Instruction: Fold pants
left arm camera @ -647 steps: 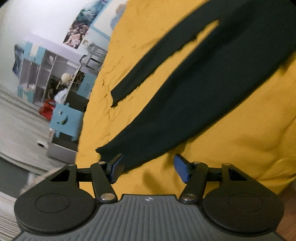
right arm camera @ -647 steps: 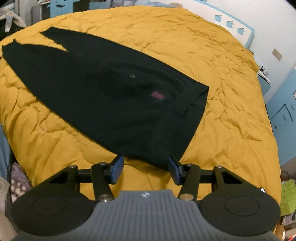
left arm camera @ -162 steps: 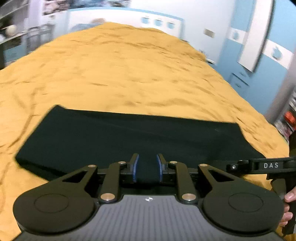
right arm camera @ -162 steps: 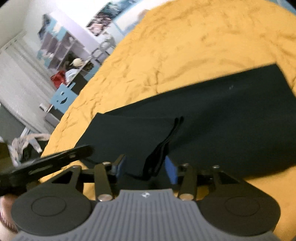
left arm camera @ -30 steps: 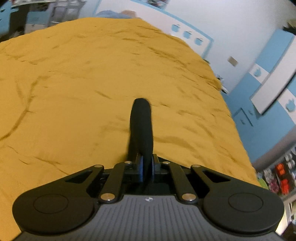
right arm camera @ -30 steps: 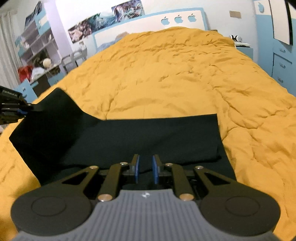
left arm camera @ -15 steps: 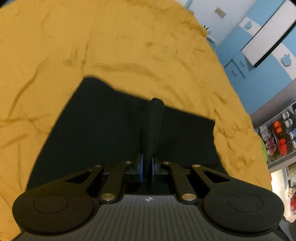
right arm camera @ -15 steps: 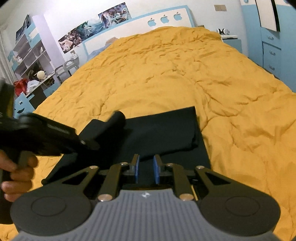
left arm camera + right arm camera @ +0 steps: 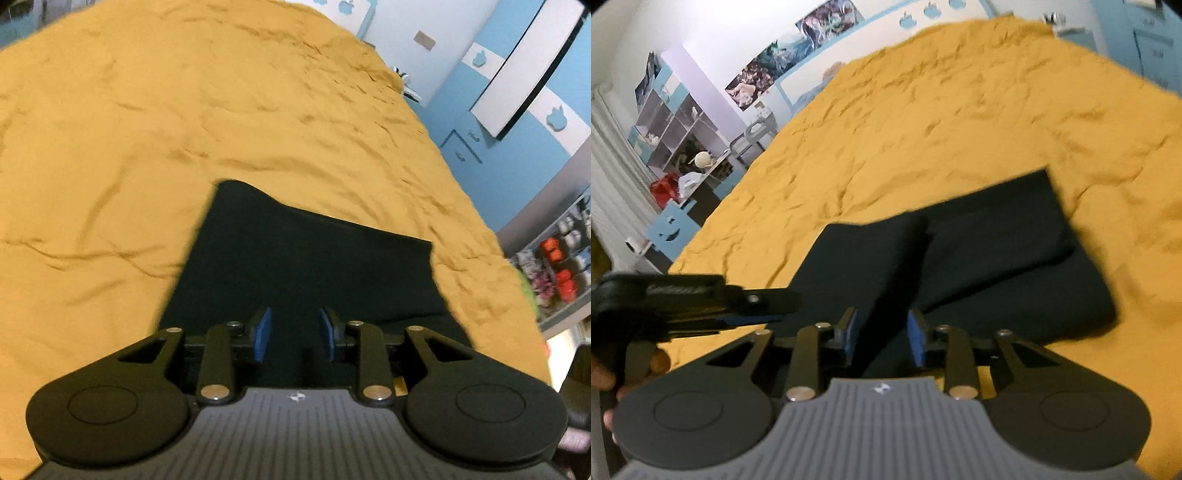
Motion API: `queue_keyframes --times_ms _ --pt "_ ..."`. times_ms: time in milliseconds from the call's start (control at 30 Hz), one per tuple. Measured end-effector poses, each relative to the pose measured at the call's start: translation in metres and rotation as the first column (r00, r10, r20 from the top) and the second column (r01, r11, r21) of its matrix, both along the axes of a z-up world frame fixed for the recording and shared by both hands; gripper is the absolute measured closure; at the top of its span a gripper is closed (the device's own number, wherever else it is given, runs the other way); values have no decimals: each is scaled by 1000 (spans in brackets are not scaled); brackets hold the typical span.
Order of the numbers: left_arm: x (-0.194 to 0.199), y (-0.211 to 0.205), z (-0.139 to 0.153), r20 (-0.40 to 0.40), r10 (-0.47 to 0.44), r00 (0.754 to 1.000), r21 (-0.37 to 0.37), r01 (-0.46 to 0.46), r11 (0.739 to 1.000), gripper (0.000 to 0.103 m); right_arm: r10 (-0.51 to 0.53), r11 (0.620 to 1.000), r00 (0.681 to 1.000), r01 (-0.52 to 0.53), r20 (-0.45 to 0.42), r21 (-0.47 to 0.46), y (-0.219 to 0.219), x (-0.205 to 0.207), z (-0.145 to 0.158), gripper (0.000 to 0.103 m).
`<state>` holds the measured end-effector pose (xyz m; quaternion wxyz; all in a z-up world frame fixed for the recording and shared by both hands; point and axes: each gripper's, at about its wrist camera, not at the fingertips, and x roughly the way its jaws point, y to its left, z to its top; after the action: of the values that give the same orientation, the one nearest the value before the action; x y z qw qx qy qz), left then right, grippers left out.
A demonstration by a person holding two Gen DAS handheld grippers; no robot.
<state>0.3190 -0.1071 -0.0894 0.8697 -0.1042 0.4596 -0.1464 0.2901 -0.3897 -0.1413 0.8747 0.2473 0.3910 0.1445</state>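
The black pants lie folded into a short stack on the yellow quilt. My left gripper hovers low over their near edge. Its jaws are opening, and the cloth lies flat under the gap with nothing pinched. In the right wrist view the pants carry a top flap laid over their left half. My right gripper is at their near edge, its jaws opening too. A dark fold runs between its blue pads without being pressed. The left gripper reaches in from the left, just beside the flap.
A person's hand holds the left gripper at the left edge. Shelves and a desk stand beyond the bed's left side. Blue cabinets and a shelf of small items stand to its right. The quilt stretches bare beyond the pants.
Both grippers were shut on the cloth and now stand with their jaws apart. The raised fold in the left gripper has dropped flat onto the pants, and the left gripper has sunk toward them.
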Motion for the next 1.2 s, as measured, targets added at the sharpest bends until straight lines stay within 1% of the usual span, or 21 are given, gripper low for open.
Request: queue_keyframes --times_ms 67,133,200,233,300,433,567,667,733,800,833,867,933,967,1000,1067,1133,1200 --pt "-2 10 1 22 12 1000 34 -13 999 70 0 1000 1000 1 -31 27 9 7 -7 76" --pt "-5 22 2 32 26 999 32 -27 999 70 -5 998 997 9 -71 59 16 14 -17 76" --pt "-6 32 2 32 44 999 13 -44 999 70 -12 997 995 19 -95 79 20 21 -23 89" --pt "-6 37 2 34 54 998 4 -54 999 70 -18 996 995 26 -94 88 21 23 -22 98" --pt "-7 45 2 47 73 996 -5 -72 997 70 -7 997 998 12 -68 78 25 26 -13 100" --pt "-8 58 6 78 98 992 7 -99 995 70 55 998 998 -56 9 39 31 41 28 101" --pt "-5 61 10 89 118 989 -2 -119 993 70 115 993 988 -112 98 -42 28 61 86 102" --pt "-3 59 11 102 108 989 -24 -106 994 73 133 989 984 -124 120 -77 12 71 118 102" --pt "0 55 9 102 97 990 -33 -94 995 75 124 990 986 -116 112 -76 -6 75 129 102" --pt "3 46 5 102 72 992 -36 -69 997 76 112 991 989 -104 96 -87 -29 77 130 102" --pt "5 41 3 98 58 993 -31 -55 998 78 100 990 992 -92 73 -110 -41 78 124 102" --pt "6 36 1 96 45 994 -26 -43 999 79 86 989 995 -79 51 -124 -50 80 116 102" --pt "8 25 -5 90 14 996 -14 -12 1000 80 26 980 1000 -28 -11 -199 -71 83 92 102" --pt "9 20 -9 84 1 996 -7 -1 1000 81 10 974 1000 -16 -26 -226 -76 83 83 102" --pt "9 15 -11 79 -7 997 -2 7 1000 81 -5 973 999 -5 -42 -230 -84 84 74 102" --pt "11 8 -16 75 -24 997 7 24 1000 81 -20 983 998 10 -53 -184 -93 84 66 102" --pt "13 3 -19 73 -34 997 21 32 999 81 -19 986 999 13 -35 -164 -98 83 70 102" --pt "15 0 -19 72 -38 997 28 36 999 82 -7 989 1000 8 7 -149 -97 77 81 102"
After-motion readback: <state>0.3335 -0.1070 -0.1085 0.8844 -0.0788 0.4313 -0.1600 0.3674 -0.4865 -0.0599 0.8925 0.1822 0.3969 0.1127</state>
